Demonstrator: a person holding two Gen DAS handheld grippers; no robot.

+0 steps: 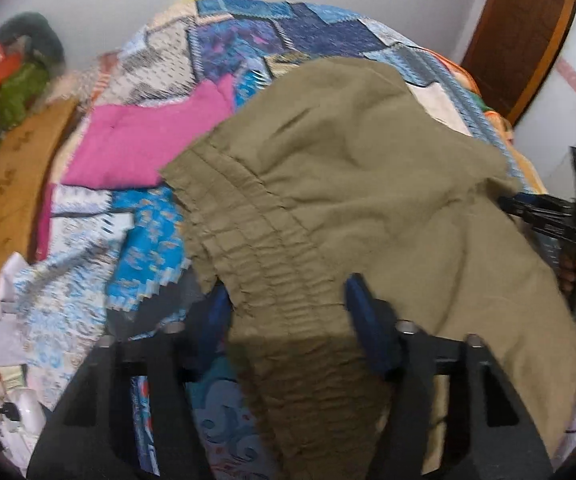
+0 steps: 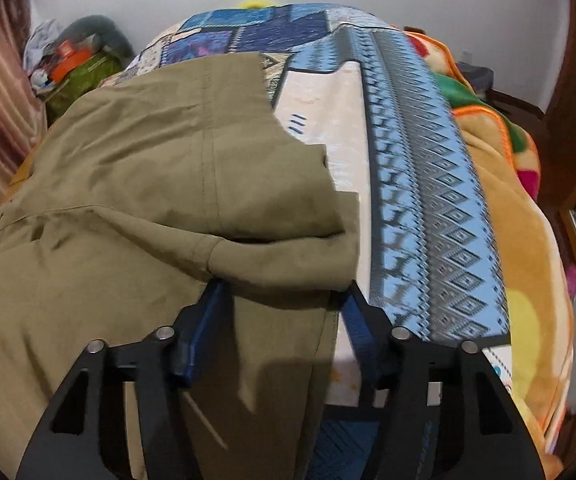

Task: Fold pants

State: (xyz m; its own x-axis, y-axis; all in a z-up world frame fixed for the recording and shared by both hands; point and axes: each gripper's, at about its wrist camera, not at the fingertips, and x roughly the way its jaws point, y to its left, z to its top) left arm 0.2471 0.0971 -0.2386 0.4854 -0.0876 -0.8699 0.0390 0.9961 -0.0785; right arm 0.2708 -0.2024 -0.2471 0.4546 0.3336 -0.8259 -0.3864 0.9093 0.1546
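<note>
Olive-khaki pants lie bunched on a patchwork bed cover. In the left wrist view my left gripper stands wide open around the elastic waistband, whose cloth drapes between the blue fingers. In the right wrist view my right gripper is open, with a folded edge of the pants lying over and between its fingers. The right gripper also shows at the right edge of the left wrist view.
A pink garment lies on the bed left of the pants. A brown cardboard sheet leans at the bed's left side. A colourful fleece blanket covers the bed's right side. Clutter is piled by the far left wall.
</note>
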